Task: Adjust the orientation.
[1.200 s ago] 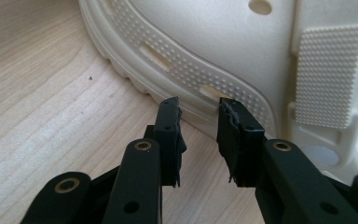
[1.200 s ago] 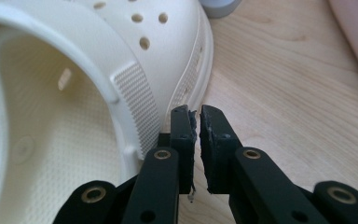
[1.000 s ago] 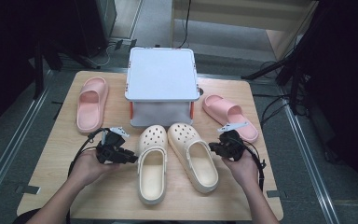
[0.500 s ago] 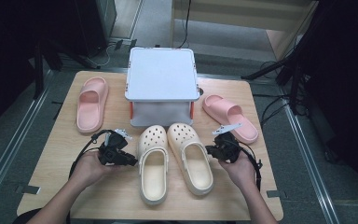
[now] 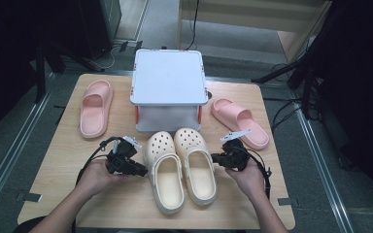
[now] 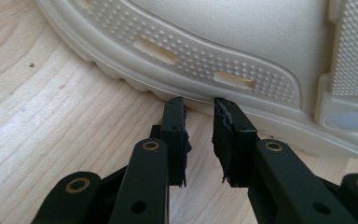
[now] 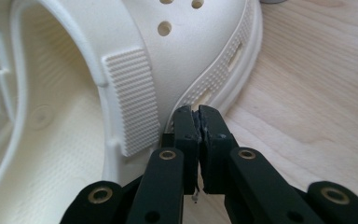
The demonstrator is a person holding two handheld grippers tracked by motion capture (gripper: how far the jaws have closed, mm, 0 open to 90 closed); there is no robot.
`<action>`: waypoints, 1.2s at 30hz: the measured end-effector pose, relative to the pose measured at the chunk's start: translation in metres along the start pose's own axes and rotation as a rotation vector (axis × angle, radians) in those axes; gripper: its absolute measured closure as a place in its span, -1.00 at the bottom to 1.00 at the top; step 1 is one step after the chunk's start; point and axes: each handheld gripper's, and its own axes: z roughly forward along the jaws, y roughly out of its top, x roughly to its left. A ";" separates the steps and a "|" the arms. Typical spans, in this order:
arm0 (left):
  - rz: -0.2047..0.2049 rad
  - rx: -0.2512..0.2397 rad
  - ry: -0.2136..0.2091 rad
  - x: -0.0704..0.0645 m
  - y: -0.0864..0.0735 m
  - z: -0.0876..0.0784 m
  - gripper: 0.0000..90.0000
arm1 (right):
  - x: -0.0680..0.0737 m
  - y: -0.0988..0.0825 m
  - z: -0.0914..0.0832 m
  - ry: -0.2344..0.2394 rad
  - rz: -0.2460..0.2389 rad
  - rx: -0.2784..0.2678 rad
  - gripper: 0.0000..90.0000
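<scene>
Cream clogs (image 5: 179, 167) lie lengthwise, toes toward the white box (image 5: 168, 87).

Cream clogs (image 5: 180, 167) with dotted holes; pink slides (image 5: 94, 107); white box (image 5: 168, 84).

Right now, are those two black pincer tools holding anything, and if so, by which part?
Nothing is held. The left gripper is slightly open, tips at the left clog's sole edge. The right gripper is shut, empty, against the right clog's side.
</scene>
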 end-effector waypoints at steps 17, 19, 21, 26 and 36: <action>-0.025 -0.190 0.001 0.004 0.000 -0.042 0.59 | 0.002 0.002 -0.035 -0.001 0.040 -0.152 0.77; -0.009 -0.209 0.009 0.003 0.004 -0.049 0.60 | 0.006 0.002 -0.042 0.019 0.038 -0.184 0.73; 0.002 -0.211 0.018 0.002 0.008 -0.054 0.60 | 0.012 0.001 -0.048 0.031 0.037 -0.208 0.66; 0.051 -0.230 0.024 -0.011 0.024 -0.069 0.56 | 0.028 0.002 -0.054 0.014 0.014 -0.217 0.58; 0.072 -0.289 0.010 -0.011 0.074 -0.105 0.58 | 0.058 0.004 -0.057 0.002 -0.001 -0.220 0.38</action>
